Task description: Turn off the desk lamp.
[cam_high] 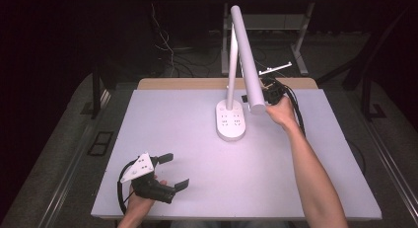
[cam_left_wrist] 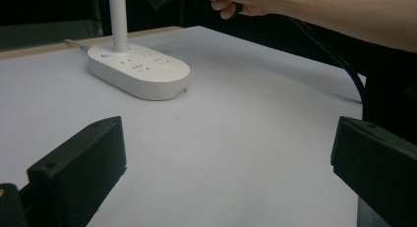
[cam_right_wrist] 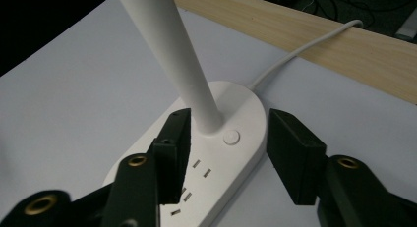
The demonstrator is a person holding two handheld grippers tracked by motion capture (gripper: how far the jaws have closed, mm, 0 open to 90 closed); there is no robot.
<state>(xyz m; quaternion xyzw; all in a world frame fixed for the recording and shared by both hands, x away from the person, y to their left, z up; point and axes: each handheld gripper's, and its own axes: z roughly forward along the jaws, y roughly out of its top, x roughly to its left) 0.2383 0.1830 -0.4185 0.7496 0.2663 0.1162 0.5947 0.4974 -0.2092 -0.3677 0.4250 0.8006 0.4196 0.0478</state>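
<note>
A white desk lamp stands at the back middle of the table, with an oval base that carries sockets, an upright stem and a long tube head slanting down to the right. My right gripper sits behind the low end of the head. In the right gripper view it is open, hanging over the base with one jaw on each side of the stem and round button. My left gripper rests open near the front left, holding nothing, open too in its own view.
The white table top ends in a wooden strip at the back. The lamp's white cord runs over that strip. The person's right forearm crosses the right half of the table. Black cable trails from the right gripper.
</note>
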